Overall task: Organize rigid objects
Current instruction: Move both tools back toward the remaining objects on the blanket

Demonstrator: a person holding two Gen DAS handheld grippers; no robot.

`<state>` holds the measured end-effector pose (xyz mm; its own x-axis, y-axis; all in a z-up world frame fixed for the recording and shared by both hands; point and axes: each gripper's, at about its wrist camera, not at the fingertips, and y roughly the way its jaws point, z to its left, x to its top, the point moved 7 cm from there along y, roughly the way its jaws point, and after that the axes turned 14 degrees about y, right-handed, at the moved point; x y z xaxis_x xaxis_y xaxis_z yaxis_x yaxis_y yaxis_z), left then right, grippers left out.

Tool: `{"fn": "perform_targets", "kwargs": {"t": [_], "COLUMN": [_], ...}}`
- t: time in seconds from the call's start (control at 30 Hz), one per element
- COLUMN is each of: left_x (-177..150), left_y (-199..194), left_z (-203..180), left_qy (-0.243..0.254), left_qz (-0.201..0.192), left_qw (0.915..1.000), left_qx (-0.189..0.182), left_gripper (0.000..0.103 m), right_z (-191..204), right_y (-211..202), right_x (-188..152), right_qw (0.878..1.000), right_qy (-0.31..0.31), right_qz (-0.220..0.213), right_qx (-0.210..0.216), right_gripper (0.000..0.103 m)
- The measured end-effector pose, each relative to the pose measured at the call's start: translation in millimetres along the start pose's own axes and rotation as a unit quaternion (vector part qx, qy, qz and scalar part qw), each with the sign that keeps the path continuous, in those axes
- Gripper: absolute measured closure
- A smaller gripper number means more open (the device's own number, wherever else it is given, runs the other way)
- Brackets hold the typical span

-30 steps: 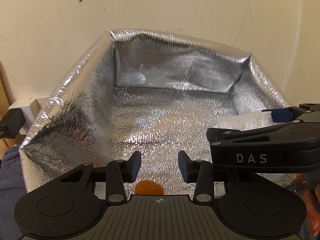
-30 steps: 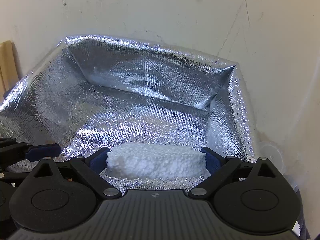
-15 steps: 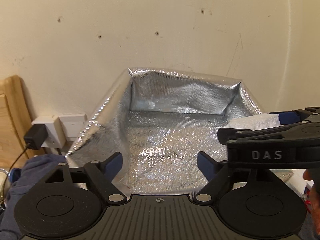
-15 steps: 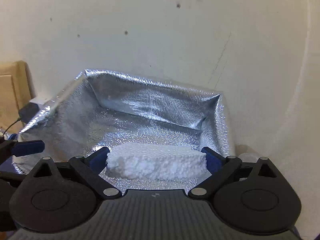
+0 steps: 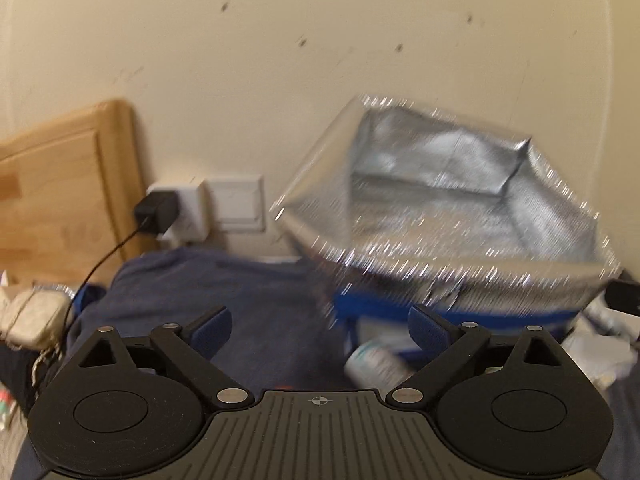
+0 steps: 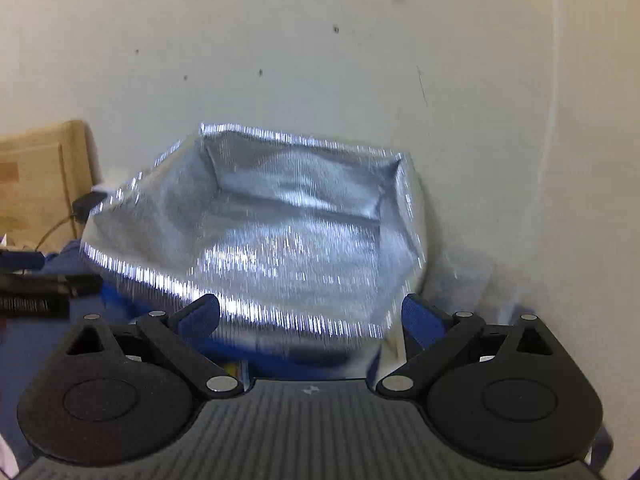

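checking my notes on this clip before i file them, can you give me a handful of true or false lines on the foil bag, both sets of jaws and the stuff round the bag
1. The right gripper holds a white foam block. False: its jaws stand wide apart with nothing between them.
2. The foil-lined bag stands open at the top. True.
3. The left gripper is clamped on an orange ball. False: its jaws have just been opening and nothing is between them.
4. A black plug sits in a wall socket left of the bag. True.
5. The bag's outside is red below the foil rim. False: a blue band shows there.
6. A wooden board stands against the wall at the left. True.
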<state>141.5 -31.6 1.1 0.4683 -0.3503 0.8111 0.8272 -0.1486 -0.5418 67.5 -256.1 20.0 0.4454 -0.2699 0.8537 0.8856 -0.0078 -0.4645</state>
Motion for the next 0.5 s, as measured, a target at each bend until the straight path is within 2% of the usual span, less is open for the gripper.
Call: {"fn": "perform_targets", "kwargs": {"t": [0.2,0.37,0.5], "left_x": [-31,-41,-51], "left_y": [12,12,18], "left_z": [2,0,6], "left_qy": [-0.013,-0.009,-0.008], "left_qz": [0.031,0.035,0.046], "left_qw": [0.9994,0.9993,0.9987], "left_qx": [0.001,0.006,0.018], "left_gripper": [0.007,0.006,0.006], "right_z": [-20,-40,-39], "right_y": [-4,4,3], "right_x": [-38,-51,-75], "right_qw": [1.000,0.998,0.997], "right_qy": [0.003,0.013,-0.009], "right_qz": [0.023,0.052,0.066], "right_qx": [-0.016,-0.035,-0.035], "right_gripper": [0.006,0.006,0.003]}}
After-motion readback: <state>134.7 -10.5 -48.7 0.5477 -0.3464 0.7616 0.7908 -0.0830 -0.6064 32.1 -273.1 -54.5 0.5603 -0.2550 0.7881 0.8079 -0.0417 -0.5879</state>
